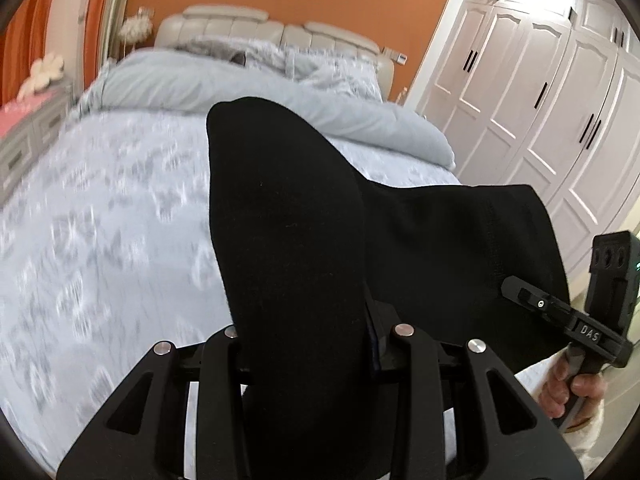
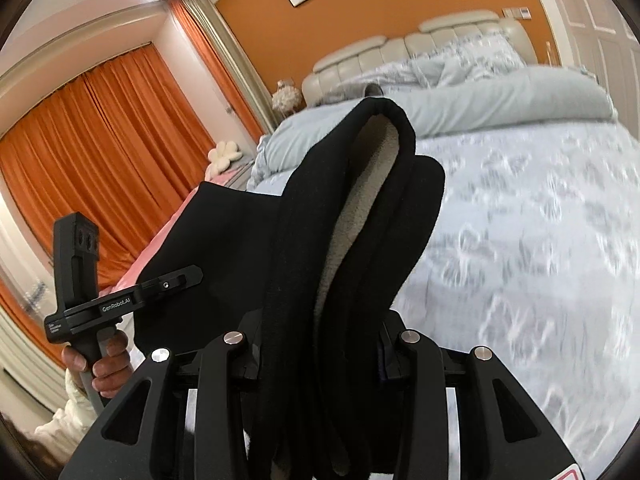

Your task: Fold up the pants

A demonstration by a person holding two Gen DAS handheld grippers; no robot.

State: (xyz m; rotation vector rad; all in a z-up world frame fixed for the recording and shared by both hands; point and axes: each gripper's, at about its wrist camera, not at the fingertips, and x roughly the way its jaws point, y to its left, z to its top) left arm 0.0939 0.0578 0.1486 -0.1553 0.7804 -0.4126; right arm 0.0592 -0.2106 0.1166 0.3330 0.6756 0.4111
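Note:
The black pants (image 1: 288, 216) hang lifted above the bed, stretched between both grippers. My left gripper (image 1: 316, 344) is shut on one bunched edge of the cloth, which hides its fingertips. My right gripper (image 2: 320, 344) is shut on the other edge of the pants (image 2: 360, 216), where a pale fleece lining shows in the fold. The right gripper also shows in the left wrist view (image 1: 560, 316) at the cloth's right side. The left gripper shows in the right wrist view (image 2: 160, 292) at the cloth's left side.
A bed with a pale blue patterned sheet (image 1: 100, 220) lies below. A grey duvet (image 1: 248, 88) and pillows lie near the padded headboard (image 1: 240, 24). White wardrobe doors (image 1: 540, 100) stand on the right. Orange curtains (image 2: 100, 140) and a grey dresser (image 1: 32, 132) are on the left.

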